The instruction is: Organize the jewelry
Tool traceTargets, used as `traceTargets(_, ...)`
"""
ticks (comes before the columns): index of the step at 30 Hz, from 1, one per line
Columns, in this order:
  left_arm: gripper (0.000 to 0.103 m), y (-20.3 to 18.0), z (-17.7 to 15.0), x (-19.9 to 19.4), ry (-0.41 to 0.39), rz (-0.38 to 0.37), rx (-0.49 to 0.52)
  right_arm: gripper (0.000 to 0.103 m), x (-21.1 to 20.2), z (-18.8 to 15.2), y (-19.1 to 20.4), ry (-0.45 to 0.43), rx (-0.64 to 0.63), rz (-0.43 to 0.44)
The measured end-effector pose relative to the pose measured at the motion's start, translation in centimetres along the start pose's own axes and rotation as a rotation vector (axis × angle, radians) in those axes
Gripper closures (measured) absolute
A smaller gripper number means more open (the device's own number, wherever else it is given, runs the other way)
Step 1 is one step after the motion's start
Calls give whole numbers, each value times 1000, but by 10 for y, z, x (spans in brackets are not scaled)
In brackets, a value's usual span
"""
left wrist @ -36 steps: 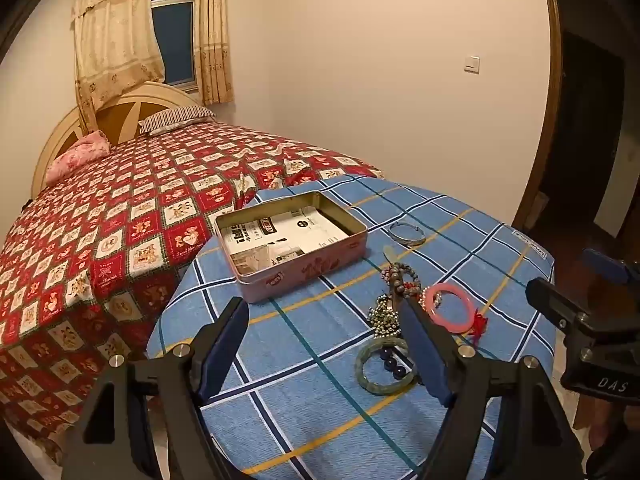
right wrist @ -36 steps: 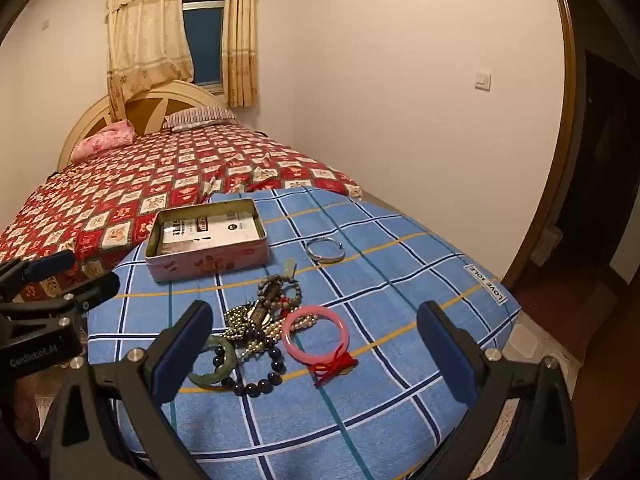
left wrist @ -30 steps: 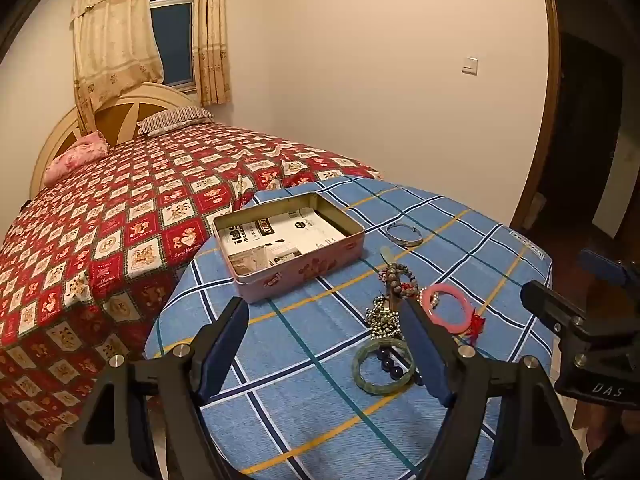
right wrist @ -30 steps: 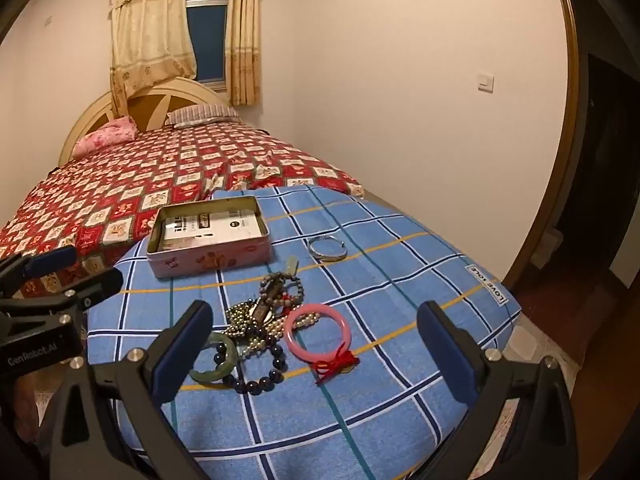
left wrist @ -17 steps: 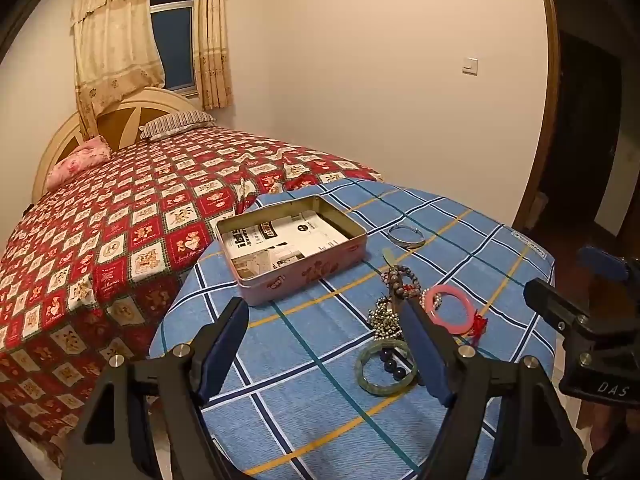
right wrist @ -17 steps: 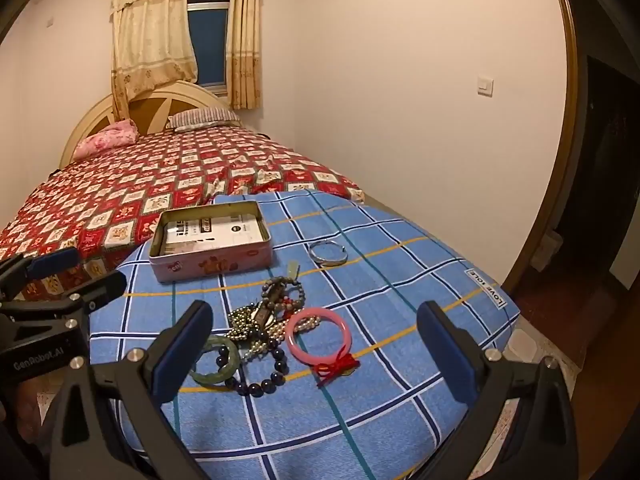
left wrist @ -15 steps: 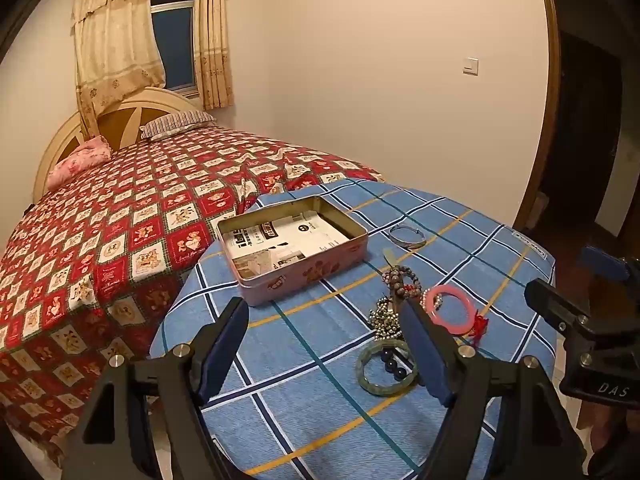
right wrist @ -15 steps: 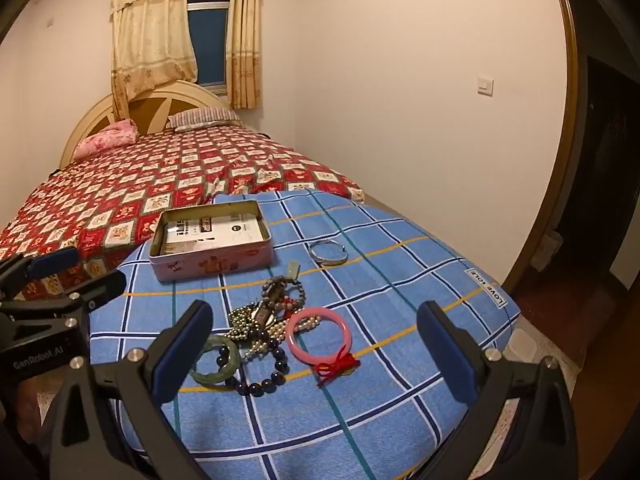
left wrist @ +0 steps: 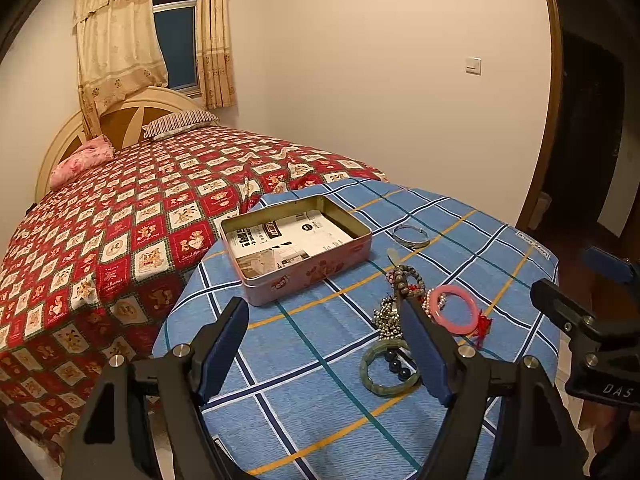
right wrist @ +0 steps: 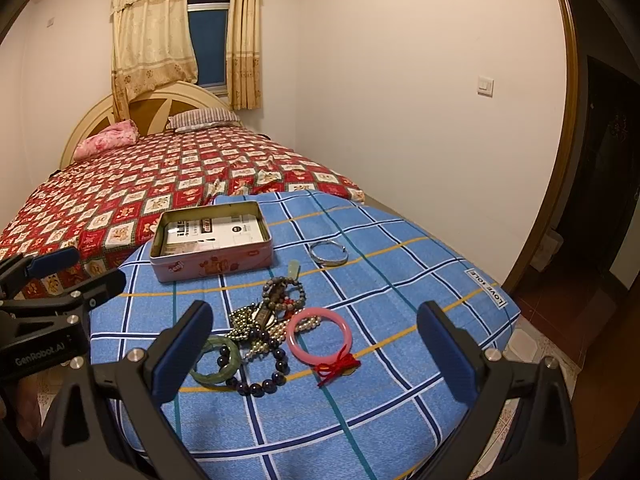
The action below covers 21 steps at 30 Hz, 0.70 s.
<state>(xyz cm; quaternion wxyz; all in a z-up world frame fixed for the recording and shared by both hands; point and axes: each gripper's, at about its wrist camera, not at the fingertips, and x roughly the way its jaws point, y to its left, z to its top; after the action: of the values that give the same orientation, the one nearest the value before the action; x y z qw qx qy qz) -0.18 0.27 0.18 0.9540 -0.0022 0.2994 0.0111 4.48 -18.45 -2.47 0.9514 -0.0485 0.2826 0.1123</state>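
A bed (right wrist: 152, 184) under a red and cream patchwork quilt fills the far side of the room, and against its foot stands a table draped in a blue checked cloth (right wrist: 400, 280); a white tag at the cloth's right edge reads "LOVE" upside down, the rest too small to make out. Toward the far left of the cloth sits an open pink tin (right wrist: 211, 240) with small printed figures on its wall and a printed leaflet lying inside, its black lettering unreadable. The left gripper (left wrist: 324, 344) hangs above the near cloth with its blue-padded jaws spread wide and nothing between them; its body, seen from the right wrist view, is marked "GenRobot.AI". The right gripper (right wrist: 314, 344) is likewise wide apart and empty, its housing showing "DAS" in the left wrist view. The jewelry lies in a loose heap near the cloth's middle: a pink bangle (right wrist: 319, 335) with a red tassel, a green jade bangle (right wrist: 216, 360), a dark bead bracelet (right wrist: 264, 376) overlapping it, a tangle of pearl strands (right wrist: 248, 320) and a brown bead bracelet (right wrist: 282, 290). A silver bangle (right wrist: 329, 253) lies apart, just right of the tin
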Motion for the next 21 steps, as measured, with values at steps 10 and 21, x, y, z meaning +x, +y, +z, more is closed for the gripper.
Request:
traceTargets(10,25,3,0,2,2,13,-1,0,1,-1,0,0,0,0)
traceTargets(21,25,4,1,5,11,27,3,0,3,-4,-1,10,1,0)
